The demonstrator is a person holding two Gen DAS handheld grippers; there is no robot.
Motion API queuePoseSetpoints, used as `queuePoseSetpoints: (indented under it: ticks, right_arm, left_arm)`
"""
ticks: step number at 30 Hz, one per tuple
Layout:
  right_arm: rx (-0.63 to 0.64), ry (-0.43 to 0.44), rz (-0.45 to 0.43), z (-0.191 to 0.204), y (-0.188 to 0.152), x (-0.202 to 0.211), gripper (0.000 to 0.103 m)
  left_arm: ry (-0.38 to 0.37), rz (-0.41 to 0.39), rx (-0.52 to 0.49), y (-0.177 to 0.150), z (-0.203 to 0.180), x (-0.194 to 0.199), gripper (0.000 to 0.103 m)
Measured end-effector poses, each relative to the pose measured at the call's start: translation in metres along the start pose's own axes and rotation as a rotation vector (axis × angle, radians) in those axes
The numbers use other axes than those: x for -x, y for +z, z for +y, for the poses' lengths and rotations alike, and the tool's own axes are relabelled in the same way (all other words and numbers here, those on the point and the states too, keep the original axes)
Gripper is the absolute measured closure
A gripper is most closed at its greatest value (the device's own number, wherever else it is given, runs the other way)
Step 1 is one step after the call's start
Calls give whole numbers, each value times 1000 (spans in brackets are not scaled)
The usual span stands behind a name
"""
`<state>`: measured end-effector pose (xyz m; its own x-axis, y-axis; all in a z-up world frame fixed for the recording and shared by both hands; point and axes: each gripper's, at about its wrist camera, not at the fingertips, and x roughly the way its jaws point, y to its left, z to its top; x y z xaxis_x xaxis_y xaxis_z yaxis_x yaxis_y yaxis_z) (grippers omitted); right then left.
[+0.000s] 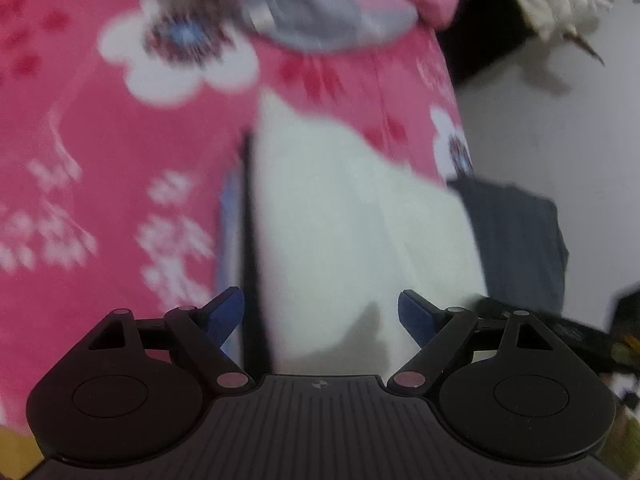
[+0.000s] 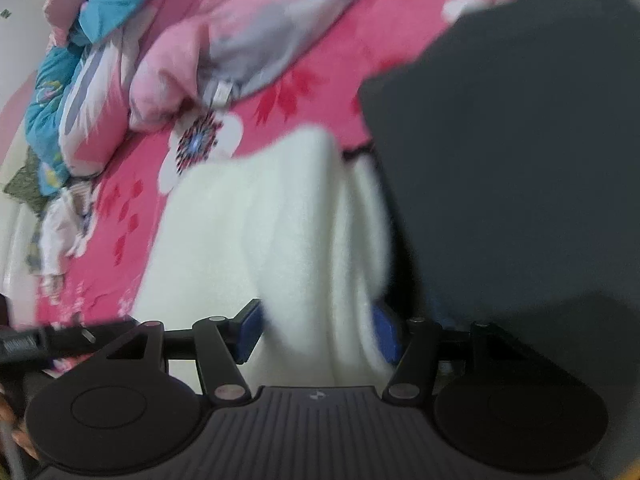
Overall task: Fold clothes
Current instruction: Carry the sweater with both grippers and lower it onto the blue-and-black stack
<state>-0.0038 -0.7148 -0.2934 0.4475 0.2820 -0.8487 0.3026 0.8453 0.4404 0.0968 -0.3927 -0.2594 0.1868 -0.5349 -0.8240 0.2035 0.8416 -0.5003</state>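
Observation:
A white fleecy garment (image 1: 340, 220) lies on the pink flowered bed sheet (image 1: 100, 140). My left gripper (image 1: 320, 312) hangs just above its near end, jaws wide open with nothing gripped. In the right wrist view the white garment (image 2: 272, 232) runs up between the blue pads (image 2: 250, 332). My right gripper (image 2: 318, 332) is partly closed on a thick fold, which covers part of the right pad. A dark grey garment (image 2: 520, 160) fills the right side, close to the camera. In the left wrist view the dark grey garment (image 1: 520, 240) hangs at the bed's edge. Both views are blurred.
A bunched pink and grey quilt (image 2: 240, 40) lies at the far end of the bed, with blue bedding (image 2: 52, 112) beside it. The bed's right edge (image 1: 452, 92) drops to a pale floor (image 1: 540, 128). A black object (image 1: 560, 328) shows at the right.

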Motion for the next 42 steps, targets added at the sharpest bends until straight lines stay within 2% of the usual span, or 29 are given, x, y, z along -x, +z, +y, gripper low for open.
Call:
queuePoseSetpoints:
  ticks: [2,4,7,10,12,14,16,18,22,28,30,32,35,37,42]
  right_arm:
    - [14,-29,-105,2,-5,29,41]
    - [4,-5,-209,5,-10,53,41]
    - [30,52,-259,16,-8,56,43]
    - [132,32,-248,33,-3,25,46]
    - [163,1,-210,34,2,-8,46]
    - [126,-88,-150,22,5,-45,53]
    - [77,-123,-127,12,8,-63,54]
    - [77,-129,-129,13,10,-57,54]
    - [82,-69,-150,12,-7,-12,54]
    - [109,17,-151,10,-49,56,53]
    - [124,35,-127,12,-64,64,53]
    - [141,32,-71,14,-76,50,54]
    - [167,-68,25,13,-86,8,60]
    - [136,-81,40,9,-87,-3,61]
    - [85,-125,0,24,-103,38,61]
  left_arm:
    - [16,-63,-10,5,-7,14,18]
    - [8,-103,-54,13,-19,15,18]
    - [-9,-104,-142,21,-43,-6,18]
    - [0,-61,-221,23,-55,-38,18]
    - [64,-17,-212,23,-52,-65,19]
    - [120,10,-221,23,-45,-80,21]
    - [147,14,-251,22,-43,-77,19]
    - [151,11,-282,21,-45,-64,19]
    - [151,-5,-458,-3,-61,-26,19]
    - [123,157,-827,-78,-84,-17,17]
    - [111,193,-809,-87,-82,-27,14]
    - [117,211,-744,-85,-75,-38,9]
    - [105,252,-722,-82,-69,-47,7]
    - [101,254,-714,-82,-66,-45,7]
    - [106,193,-708,-84,-64,-14,9]
